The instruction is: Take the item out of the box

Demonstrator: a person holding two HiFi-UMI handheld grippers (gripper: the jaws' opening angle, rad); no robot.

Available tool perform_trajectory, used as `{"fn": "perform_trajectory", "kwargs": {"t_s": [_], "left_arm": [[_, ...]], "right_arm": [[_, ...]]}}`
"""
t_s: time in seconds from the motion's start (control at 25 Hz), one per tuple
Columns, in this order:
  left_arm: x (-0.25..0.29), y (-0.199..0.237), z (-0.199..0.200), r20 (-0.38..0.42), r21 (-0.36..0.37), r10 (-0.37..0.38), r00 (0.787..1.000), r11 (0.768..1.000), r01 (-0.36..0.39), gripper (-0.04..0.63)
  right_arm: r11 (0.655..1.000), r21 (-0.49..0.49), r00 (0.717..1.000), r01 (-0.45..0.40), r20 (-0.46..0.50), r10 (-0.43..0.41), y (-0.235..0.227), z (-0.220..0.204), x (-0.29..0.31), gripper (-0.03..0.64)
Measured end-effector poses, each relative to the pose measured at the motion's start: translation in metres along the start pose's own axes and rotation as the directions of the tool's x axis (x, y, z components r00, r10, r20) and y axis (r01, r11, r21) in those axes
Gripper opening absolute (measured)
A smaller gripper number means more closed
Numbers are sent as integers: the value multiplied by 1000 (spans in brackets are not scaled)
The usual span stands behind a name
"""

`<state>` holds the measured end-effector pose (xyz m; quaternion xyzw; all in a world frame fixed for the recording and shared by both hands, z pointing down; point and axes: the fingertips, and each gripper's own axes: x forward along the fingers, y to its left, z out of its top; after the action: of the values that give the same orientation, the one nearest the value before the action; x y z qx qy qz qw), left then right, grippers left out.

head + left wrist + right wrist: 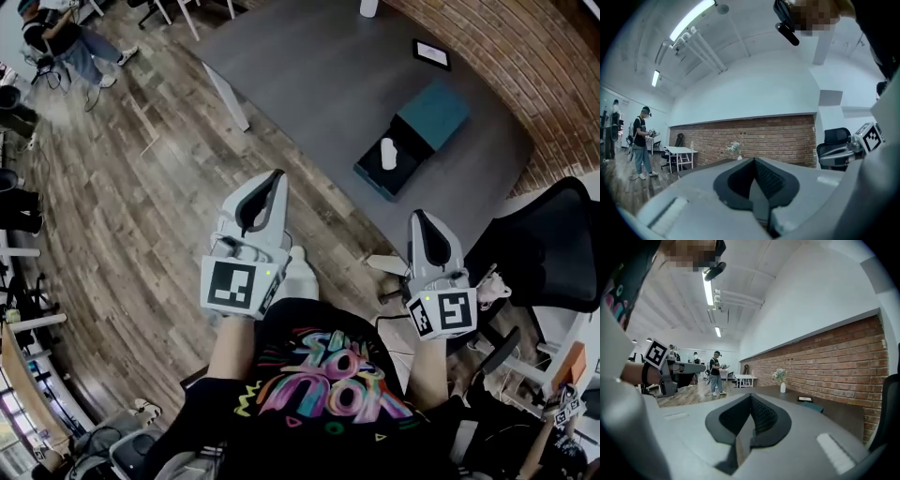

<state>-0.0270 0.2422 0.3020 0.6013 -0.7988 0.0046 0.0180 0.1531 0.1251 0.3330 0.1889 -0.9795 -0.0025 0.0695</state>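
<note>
An open teal box point(417, 131) stands on the grey table point(319, 75), its lid lying beside it. A white item point(388, 153) stands upright in the box's near half. Both grippers hang over the wooden floor, short of the table's near edge and apart from the box. My left gripper point(277, 175) has its jaws shut with nothing between them, as the left gripper view point(753, 160) shows. The right gripper point(418, 216) is also shut and empty point(751, 395). The right gripper view shows the teal box point(813, 405) low on the table ahead.
A small black framed tablet point(431, 53) and a white vase point(783, 387) sit further back on the table, near the brick wall point(525, 56). A black office chair point(553, 248) stands at my right. A person point(66, 42) stands far off at the left.
</note>
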Motion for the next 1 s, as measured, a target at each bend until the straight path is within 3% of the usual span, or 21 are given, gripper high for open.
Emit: {"fn": "perform_trajectory", "kwargs": {"t_s": [0.44,0.64,1.0], "left_arm": [[85,71,-4,-21,-8,-98,995,995,98,0],[103,84,-13,-37,-22,-149,988,989,149,0],[121,85,-27,-58,-37,-188,980,982,187,0]], "right_arm": [[995,0,994,102,-31,-102,-15,9,88,2],[987,16,986,162,-48,-162,-15,4,100,2],[980,34,978,198,-79,-194,-22,-11,104,2]]}}
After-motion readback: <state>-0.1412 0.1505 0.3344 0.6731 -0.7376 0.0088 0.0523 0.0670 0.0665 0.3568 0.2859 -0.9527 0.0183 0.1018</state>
